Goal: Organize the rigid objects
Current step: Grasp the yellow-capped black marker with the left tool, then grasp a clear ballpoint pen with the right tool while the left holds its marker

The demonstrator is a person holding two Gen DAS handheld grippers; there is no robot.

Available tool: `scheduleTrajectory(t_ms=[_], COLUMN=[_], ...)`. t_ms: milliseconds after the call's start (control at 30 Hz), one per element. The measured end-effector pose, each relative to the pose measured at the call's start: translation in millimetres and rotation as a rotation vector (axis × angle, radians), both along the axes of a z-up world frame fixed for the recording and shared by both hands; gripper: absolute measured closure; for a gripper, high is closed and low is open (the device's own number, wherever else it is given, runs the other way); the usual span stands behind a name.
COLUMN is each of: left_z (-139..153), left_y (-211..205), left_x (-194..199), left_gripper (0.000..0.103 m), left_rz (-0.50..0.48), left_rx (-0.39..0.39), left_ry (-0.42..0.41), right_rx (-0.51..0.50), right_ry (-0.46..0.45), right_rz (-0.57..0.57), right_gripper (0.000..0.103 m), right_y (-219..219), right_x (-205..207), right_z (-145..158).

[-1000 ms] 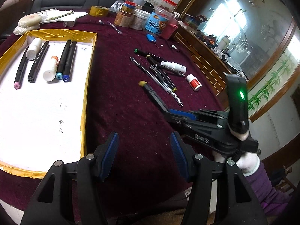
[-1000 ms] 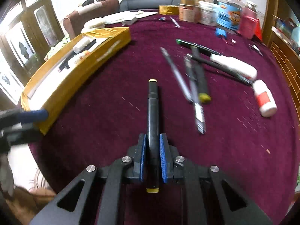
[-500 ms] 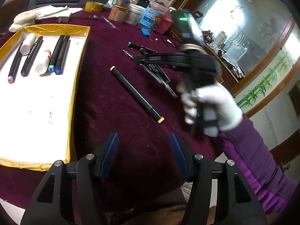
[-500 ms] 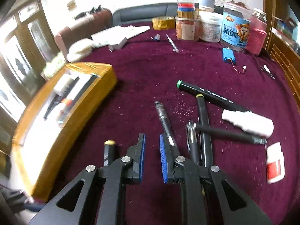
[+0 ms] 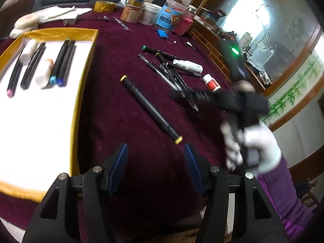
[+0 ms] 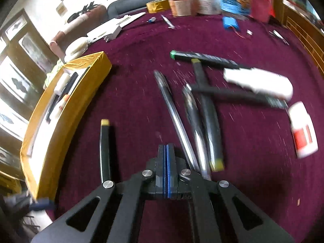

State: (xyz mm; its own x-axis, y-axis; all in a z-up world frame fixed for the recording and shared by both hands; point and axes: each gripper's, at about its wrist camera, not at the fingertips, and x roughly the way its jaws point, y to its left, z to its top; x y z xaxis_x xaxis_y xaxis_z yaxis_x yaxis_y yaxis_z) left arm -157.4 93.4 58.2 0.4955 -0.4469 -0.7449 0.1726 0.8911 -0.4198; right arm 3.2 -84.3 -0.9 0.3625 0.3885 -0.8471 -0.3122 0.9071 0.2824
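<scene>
Down at the near edge, the left gripper [image 5: 155, 158] hangs over the maroon tablecloth [image 5: 125, 109] with its blue pads spread apart and nothing between them. Just ahead of it, the black marker with yellow ends [image 5: 150, 109] lies loose on the cloth on a diagonal, touching neither tool. Over on the right, a white-gloved hand [image 5: 253, 147] carries the right gripper [image 6: 166, 168], and its jaws are pressed flat together, pad against pad, pinching nothing; that same marker [image 6: 105, 149] sits just to its left on the cloth. Beyond those tips, the loose pile of pens and markers [image 6: 202, 109] is crossed over itself, a green-capped marker [image 6: 202, 57] at its far side, a white tube [image 6: 261, 83] lying across it, and a small white bottle with a red label [image 6: 302, 131] just beside. Left of all that, the gold-edged tray [image 5: 84, 75] holds a row of sorted markers and white tubes [image 5: 40, 66] side by side. Far back, jars and tubs [image 5: 158, 14] and a roll of yellow tape [image 5: 104, 6] crowd the table's edge.
</scene>
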Motion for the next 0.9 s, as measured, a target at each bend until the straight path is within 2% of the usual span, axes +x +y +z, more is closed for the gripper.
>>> scheduleTrajectory(t_ms=[100,200,267,333,400,433,467,500,533,567,667,800,900], left_z=[-1.3,-12.6,-21.4,-30.5,-31.9,-34.6,-36.6,-37.6,-35.8,-35.0,-34.1,-34.4,-35.2], left_y=[-12.5,-25.5,-35.3,-44.1,-52.9,-60.2,-65.3,-68.3,-65.8,-61.8,-38.0,-20.4,-21.7], left_x=[14.3,39.9,58.9,75.0,82.1,86.5,89.0,88.2,86.1,84.5,76.3,66.3,62.8], left_gripper=[0.047,0.047,0.047,0.042,0.042,0.054,0.074,0.077,0.086,0.09,0.09,0.09,0.09], left_rz=[-0.01,0.012,0.044,0.063,0.079,0.063,0.035,0.019,0.01,-0.009,0.004,0.025,0.016], left_rx=[0.027,0.059,0.119,0.181,0.266,0.322,0.356,0.376,0.361,0.326,0.254,0.185,0.186], left_ry=[-0.006,0.022,0.031,0.037,-0.012,-0.032,-0.055,-0.07,-0.079,-0.07,-0.038,-0.014,-0.04], right_rx=[0.049,0.058,0.09,0.112,0.112,0.114,0.117,0.119,0.12,0.125,0.148,0.116,0.057], right_ry=[-0.006,-0.065,-0.083,-0.105,-0.122,-0.13,-0.13,-0.125,-0.12,-0.112,-0.087,-0.078,-0.074], right_rz=[0.007,-0.018,-0.036,-0.05,-0.048,-0.046,-0.043,-0.038,-0.035,-0.03,-0.002,0.029,0.02], right_gripper=[0.101,0.101,0.101,0.101,0.101,0.101,0.101,0.1,0.1,0.099,0.095,0.094,0.094], right_y=[-14.9,-24.6,-31.4,-36.9,-37.1,-36.7,-34.8,-31.6,-29.5,-27.6,-17.3,6.9,24.3], right_x=[-16.9,-24.2,-24.1,-25.9,-26.1,-26.1,-25.2,-23.5,-21.5,-19.5,-6.7,18.2,37.0], right_z=[0.3,9.0,17.3,24.9,28.9,30.2,30.3,29.9,29.3,28.4,24.0,16.8,11.0])
